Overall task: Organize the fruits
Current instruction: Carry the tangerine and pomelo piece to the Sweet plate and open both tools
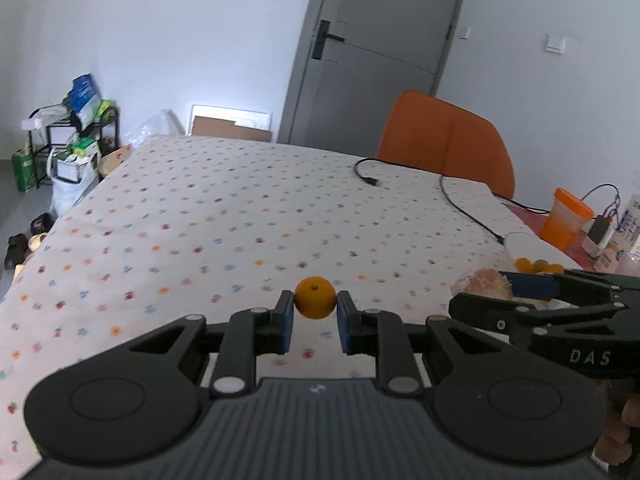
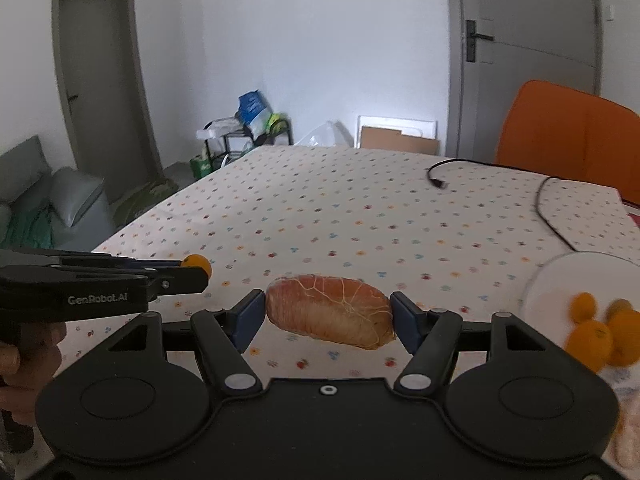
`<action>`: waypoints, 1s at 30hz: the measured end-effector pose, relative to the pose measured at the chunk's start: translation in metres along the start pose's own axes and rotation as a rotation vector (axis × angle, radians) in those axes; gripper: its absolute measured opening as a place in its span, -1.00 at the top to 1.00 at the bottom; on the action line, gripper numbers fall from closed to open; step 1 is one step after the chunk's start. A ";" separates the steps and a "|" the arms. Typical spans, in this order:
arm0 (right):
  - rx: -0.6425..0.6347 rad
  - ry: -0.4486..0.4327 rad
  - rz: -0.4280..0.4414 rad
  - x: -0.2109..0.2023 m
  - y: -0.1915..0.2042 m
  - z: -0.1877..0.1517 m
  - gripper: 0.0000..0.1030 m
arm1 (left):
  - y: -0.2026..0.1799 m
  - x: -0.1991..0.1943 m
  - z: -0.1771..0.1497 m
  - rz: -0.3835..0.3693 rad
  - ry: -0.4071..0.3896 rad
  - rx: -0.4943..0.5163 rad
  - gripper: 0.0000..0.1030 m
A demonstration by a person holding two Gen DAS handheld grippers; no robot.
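My left gripper [image 1: 315, 312] is shut on a small round orange [image 1: 315, 298] and holds it just above the flowered tablecloth [image 1: 224, 220]. In the right wrist view the same gripper [image 2: 191, 270] comes in from the left with the small orange [image 2: 198, 263] at its tips. My right gripper [image 2: 328, 318] is shut on a peeled pink citrus segment [image 2: 332, 316], pads pressing both ends, lifted off the cloth. The segment [image 1: 484, 284] also shows at the right of the left wrist view. A white plate [image 2: 560, 276] at the right carries several small oranges [image 2: 592, 336].
A black cable [image 1: 460, 204] snakes over the far right of the table. An orange-lidded cup [image 1: 566, 220] and small items crowd the right edge. An orange chair [image 1: 448, 140] stands behind the table, with a grey door [image 1: 380, 40] beyond it. A hand [image 2: 24, 364] holds the left gripper.
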State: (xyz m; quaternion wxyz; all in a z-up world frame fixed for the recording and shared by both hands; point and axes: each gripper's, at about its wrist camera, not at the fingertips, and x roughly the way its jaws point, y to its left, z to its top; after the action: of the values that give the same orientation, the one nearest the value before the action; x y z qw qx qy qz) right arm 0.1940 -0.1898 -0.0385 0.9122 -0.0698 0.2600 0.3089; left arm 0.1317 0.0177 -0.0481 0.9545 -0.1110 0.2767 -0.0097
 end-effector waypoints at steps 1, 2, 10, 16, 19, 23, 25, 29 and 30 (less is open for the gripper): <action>0.005 -0.005 -0.006 -0.004 -0.003 -0.001 -0.26 | -0.005 0.000 0.001 -0.007 -0.002 0.006 0.59; 0.010 -0.009 -0.012 -0.007 -0.006 -0.002 -0.26 | -0.008 0.000 0.002 -0.013 -0.004 0.011 0.59; 0.047 -0.049 -0.071 -0.034 -0.038 -0.007 -0.26 | -0.044 0.007 0.009 -0.058 -0.008 0.065 0.59; 0.075 -0.070 -0.124 -0.051 -0.064 -0.012 -0.26 | -0.068 0.013 0.012 -0.084 -0.009 0.104 0.59; 0.089 -0.082 -0.152 -0.060 -0.077 -0.016 -0.26 | -0.080 0.016 0.012 -0.096 -0.006 0.123 0.59; 0.111 -0.094 -0.185 -0.071 -0.094 -0.022 -0.26 | -0.095 0.021 0.013 -0.114 0.000 0.146 0.59; 0.121 -0.099 -0.202 -0.075 -0.103 -0.025 -0.26 | -0.103 0.024 0.013 -0.123 0.003 0.157 0.59; 0.139 -0.108 -0.233 -0.082 -0.117 -0.030 -0.26 | -0.117 0.031 0.013 -0.139 0.011 0.181 0.59; 0.142 -0.111 -0.241 -0.084 -0.121 -0.031 -0.26 | -0.120 0.033 0.014 -0.142 0.012 0.186 0.59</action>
State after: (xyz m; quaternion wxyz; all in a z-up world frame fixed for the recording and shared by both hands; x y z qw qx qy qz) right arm 0.1966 -0.3400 -0.0259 0.9583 -0.0187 0.2200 0.1812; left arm 0.1720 -0.0994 -0.0281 0.9558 -0.0411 0.2719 -0.1038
